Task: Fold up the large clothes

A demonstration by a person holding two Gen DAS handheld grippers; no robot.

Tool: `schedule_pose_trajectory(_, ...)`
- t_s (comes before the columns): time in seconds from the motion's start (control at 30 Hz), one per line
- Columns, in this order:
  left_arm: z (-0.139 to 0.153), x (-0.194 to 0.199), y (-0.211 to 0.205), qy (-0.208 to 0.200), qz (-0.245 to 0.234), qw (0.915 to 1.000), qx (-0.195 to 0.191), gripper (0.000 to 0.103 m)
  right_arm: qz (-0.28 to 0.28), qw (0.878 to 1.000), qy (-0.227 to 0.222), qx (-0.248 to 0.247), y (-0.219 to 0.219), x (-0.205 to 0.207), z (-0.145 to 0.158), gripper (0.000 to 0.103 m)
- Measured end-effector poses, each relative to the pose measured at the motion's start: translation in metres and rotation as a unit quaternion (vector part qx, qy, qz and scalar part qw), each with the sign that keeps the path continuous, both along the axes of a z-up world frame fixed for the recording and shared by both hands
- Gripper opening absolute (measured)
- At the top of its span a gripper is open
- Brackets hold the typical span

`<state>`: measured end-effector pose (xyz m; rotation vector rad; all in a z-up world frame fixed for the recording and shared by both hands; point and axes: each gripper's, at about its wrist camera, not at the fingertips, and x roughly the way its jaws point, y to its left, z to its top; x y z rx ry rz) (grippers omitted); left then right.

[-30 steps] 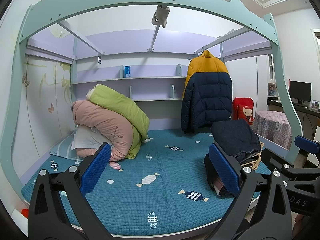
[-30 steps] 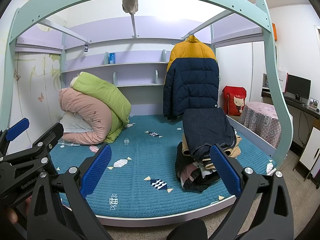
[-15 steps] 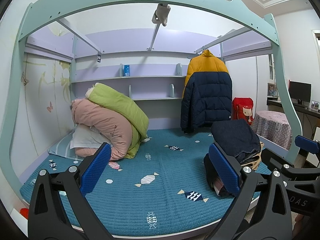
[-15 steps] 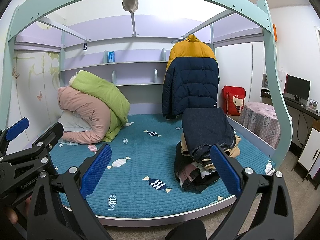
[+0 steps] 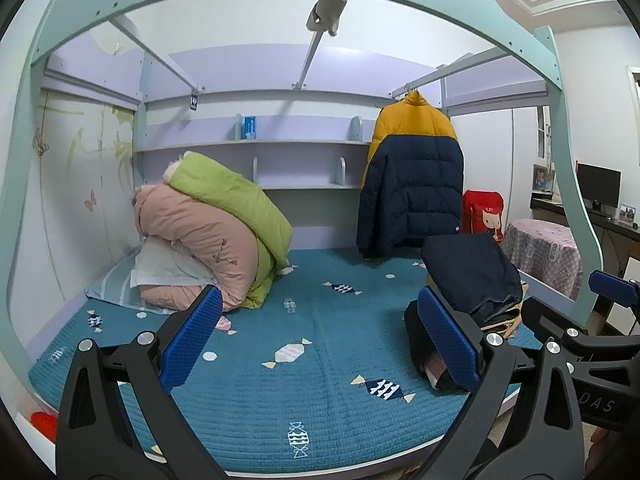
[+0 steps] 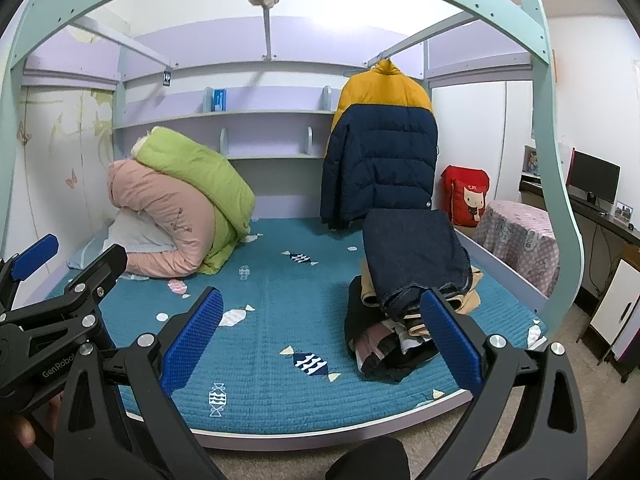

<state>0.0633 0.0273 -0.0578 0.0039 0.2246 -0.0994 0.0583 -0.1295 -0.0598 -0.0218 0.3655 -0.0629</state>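
A yellow and navy puffer jacket [image 5: 412, 184] [image 6: 380, 148] hangs from a rail at the back right of the bed. At the right of the teal quilted mattress [image 5: 320, 360] [image 6: 272, 320] lies a pile of clothes, with folded dark denim [image 5: 468, 272] [image 6: 412, 252] on top. My left gripper [image 5: 320, 336] is open in front of the bed's near edge and holds nothing. Likewise my right gripper [image 6: 320, 336] is open and empty, short of the pile. Each gripper shows at the edge of the other's view.
Rolled pink [image 5: 196, 244] [image 6: 164, 220] and green duvets [image 5: 236, 200] [image 6: 196, 168] with a pillow fill the back left. A pale green bed frame [image 5: 568, 184] arches overhead. Right of the bed stand a red bag [image 6: 466, 196], a covered table [image 6: 516, 236] and a desk with a monitor [image 6: 592, 180].
Both grippers have moved slightly closer to the bed, so the bed and jacket look a little larger. Both stay open and empty.
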Motion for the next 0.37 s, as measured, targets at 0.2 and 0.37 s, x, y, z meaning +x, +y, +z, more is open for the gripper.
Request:
schedule_pose_trajectory(0.2,-0.02,0.036,0.027,0.036,0.002,0.999,-0.027,0.098,0.014,0.999,0.032,-0.006,0.021,0.035,-0.011,0.096)
schedule_pose_trajectory(0.37,-0.057,0.081,0.078,0.096,0.036,0.9933,-0.052,0.098,0.056,0.995,0.084,-0.006,0.062,0.089,-0.038,0.096)
